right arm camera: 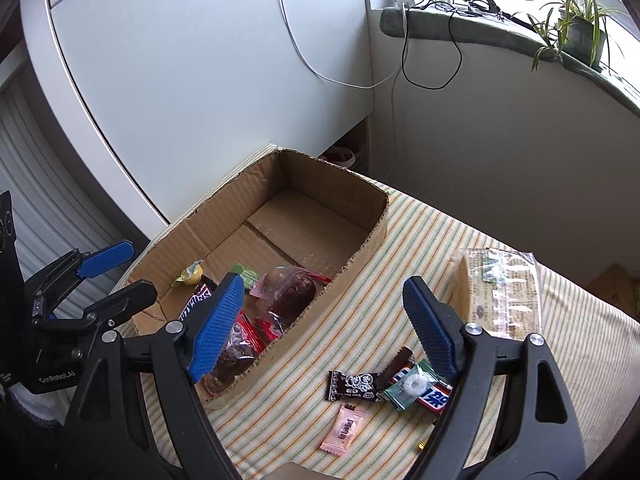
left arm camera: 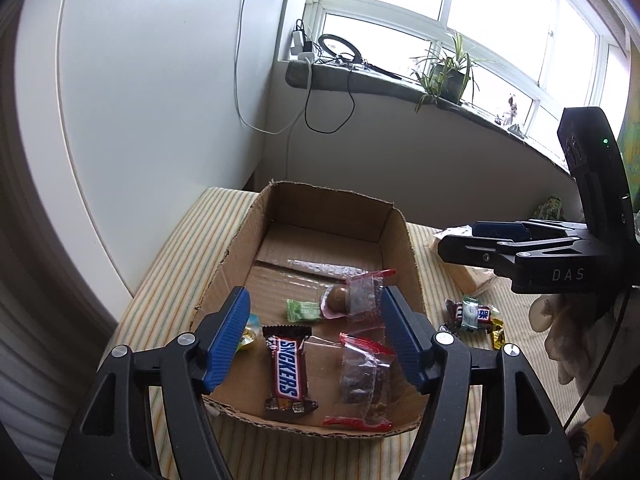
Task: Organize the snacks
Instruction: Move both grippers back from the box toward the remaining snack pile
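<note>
An open cardboard box [left arm camera: 400, 240] on a striped cloth holds a Snickers bar [left arm camera: 288, 372], two red-edged clear bags [left arm camera: 366, 380], a green candy [left arm camera: 302, 310], a brown round sweet [left arm camera: 336, 298] and a yellow candy [left arm camera: 246, 334]. My left gripper [left arm camera: 314, 296] hovers open over the box's near end, nothing between its blue pads. Right of the box lie loose snacks: a dark brown candy [right arm camera: 354, 386], a green mint [right arm camera: 412, 386], a small Snickers [right arm camera: 434, 396] and a pink candy [right arm camera: 344, 428]. My right gripper [right arm camera: 323, 282] hangs open and empty above the cloth beside them.
A clear-wrapped tan block [right arm camera: 500, 292] lies on the cloth to the right. A white cupboard [right arm camera: 200, 80] stands behind the box. Cables hang from the windowsill [right arm camera: 480, 32], which carries a potted plant [right arm camera: 580, 32]. A gloved hand [left arm camera: 560, 332] holds the right gripper.
</note>
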A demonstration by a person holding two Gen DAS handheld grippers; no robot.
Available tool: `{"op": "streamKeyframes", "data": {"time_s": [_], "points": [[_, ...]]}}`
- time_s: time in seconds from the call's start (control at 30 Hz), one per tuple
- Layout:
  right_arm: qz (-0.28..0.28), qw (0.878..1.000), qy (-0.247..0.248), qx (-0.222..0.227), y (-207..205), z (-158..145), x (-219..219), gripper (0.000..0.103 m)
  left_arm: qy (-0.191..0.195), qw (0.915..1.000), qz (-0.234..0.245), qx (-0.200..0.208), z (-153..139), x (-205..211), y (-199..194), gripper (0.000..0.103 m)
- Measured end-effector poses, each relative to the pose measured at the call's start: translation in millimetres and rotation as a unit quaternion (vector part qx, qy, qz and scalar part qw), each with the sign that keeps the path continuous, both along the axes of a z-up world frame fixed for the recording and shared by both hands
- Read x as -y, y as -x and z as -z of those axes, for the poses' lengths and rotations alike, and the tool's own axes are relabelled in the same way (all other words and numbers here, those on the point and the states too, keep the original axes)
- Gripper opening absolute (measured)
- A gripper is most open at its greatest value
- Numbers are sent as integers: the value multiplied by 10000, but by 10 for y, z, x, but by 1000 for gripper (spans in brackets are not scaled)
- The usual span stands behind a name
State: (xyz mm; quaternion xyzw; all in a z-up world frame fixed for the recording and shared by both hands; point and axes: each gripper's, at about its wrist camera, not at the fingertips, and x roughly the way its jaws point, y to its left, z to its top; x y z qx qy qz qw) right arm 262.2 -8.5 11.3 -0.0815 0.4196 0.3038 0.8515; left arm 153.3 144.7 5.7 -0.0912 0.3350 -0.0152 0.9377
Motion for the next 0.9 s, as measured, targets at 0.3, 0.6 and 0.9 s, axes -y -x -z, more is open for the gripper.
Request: {"op": "streamKeyframes", "data": {"time_s": [0.3, 0.6, 0.9], "points": [[99, 9997, 26, 201, 246, -117, 601, 84, 6, 9996, 236, 123, -132, 361, 209, 67], [545, 9982, 208, 117, 420, 93, 1198, 84, -77, 9985, 527, 121, -132, 866, 316, 67], [1142, 9914, -55, -630, 399, 561, 1562, 65, -114, 9955, 935, -68, 52, 1383, 351, 58]]}}
